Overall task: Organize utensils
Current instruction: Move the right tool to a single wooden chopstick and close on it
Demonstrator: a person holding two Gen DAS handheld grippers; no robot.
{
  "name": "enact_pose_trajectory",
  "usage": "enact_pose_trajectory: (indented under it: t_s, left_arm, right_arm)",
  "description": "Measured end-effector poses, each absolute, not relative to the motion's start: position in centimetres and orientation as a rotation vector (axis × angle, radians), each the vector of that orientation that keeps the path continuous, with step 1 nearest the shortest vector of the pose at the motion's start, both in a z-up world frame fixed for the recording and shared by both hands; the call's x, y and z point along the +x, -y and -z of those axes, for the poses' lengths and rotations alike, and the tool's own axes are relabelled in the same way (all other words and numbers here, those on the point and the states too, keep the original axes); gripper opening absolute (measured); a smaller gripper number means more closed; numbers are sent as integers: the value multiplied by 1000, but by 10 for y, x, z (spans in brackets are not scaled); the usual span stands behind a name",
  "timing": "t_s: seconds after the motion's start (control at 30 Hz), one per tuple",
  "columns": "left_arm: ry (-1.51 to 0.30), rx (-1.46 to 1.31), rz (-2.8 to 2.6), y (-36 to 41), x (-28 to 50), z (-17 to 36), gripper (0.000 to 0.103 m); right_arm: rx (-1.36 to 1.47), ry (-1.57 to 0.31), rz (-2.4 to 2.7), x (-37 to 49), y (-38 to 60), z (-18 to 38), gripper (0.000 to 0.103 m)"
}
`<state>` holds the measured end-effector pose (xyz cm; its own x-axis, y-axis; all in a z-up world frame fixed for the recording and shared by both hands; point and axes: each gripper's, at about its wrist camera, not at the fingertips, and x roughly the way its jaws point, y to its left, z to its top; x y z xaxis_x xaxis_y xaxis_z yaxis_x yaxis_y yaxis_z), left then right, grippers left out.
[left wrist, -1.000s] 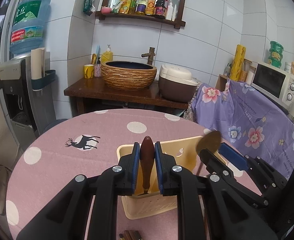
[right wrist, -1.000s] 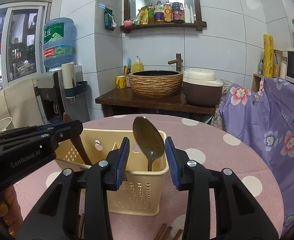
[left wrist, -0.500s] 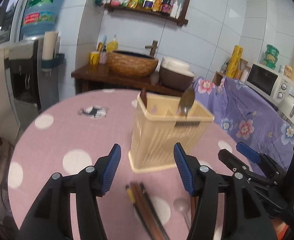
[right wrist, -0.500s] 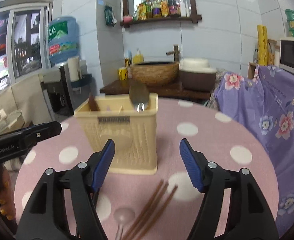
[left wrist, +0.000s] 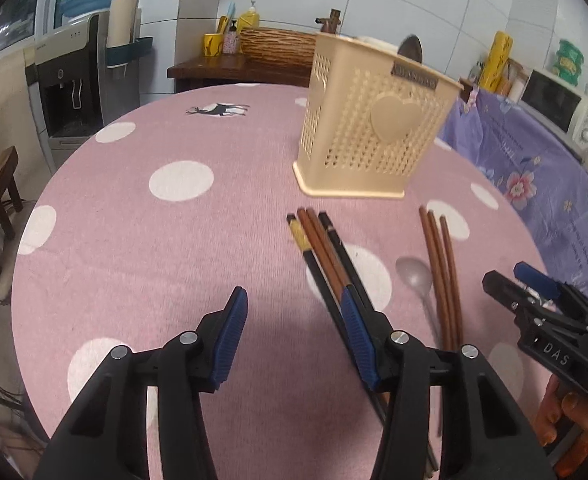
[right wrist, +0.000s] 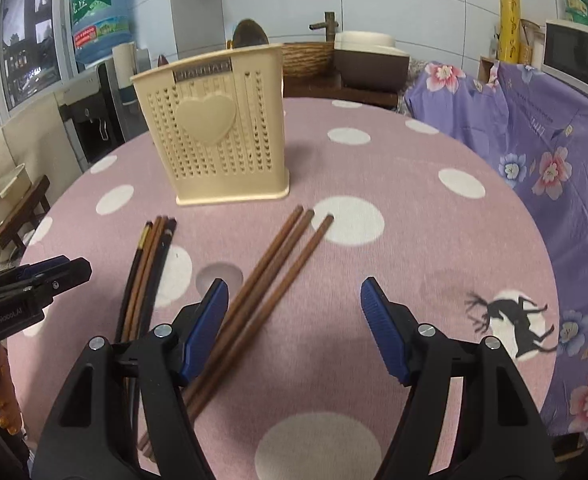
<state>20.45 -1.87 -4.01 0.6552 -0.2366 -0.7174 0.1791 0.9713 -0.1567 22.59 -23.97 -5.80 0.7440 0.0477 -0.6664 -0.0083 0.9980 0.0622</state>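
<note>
A cream perforated utensil holder (left wrist: 374,120) (right wrist: 214,128) stands on the pink dotted table, with a dark spoon (left wrist: 410,46) (right wrist: 249,34) and a brown handle (right wrist: 162,59) sticking out of it. In front of it lie a bundle of dark chopsticks (left wrist: 326,256) (right wrist: 146,272), three brown chopsticks (left wrist: 440,264) (right wrist: 270,272) and a clear spoon (left wrist: 416,276) (right wrist: 219,276). My left gripper (left wrist: 294,336) is open and empty, low over the table, beside the dark bundle. My right gripper (right wrist: 294,328) is open and empty over the brown chopsticks.
The round table (left wrist: 134,240) has its edge close at left and front. A purple floral cloth (right wrist: 534,140) covers furniture at the right, with a microwave (left wrist: 558,104) on it. A water dispenser (left wrist: 74,80) and a wooden side counter (left wrist: 234,68) stand behind.
Both grippers let go of the utensils in the holder, opened, drew back and dropped low over the table, so the loose chopsticks now lie just ahead.
</note>
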Motion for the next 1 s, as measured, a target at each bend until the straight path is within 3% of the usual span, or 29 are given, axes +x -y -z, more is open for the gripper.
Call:
enact_pose_trajectory:
  t_s: [0.63,1.0]
  left_arm:
    - [-895,66,260,45,203,64,47]
    - [-897,-7,196,11,207,56,46]
  right_arm:
    - [-46,-874,-17,237,229,82,71]
    - [134,-889,8,240,276,75,69]
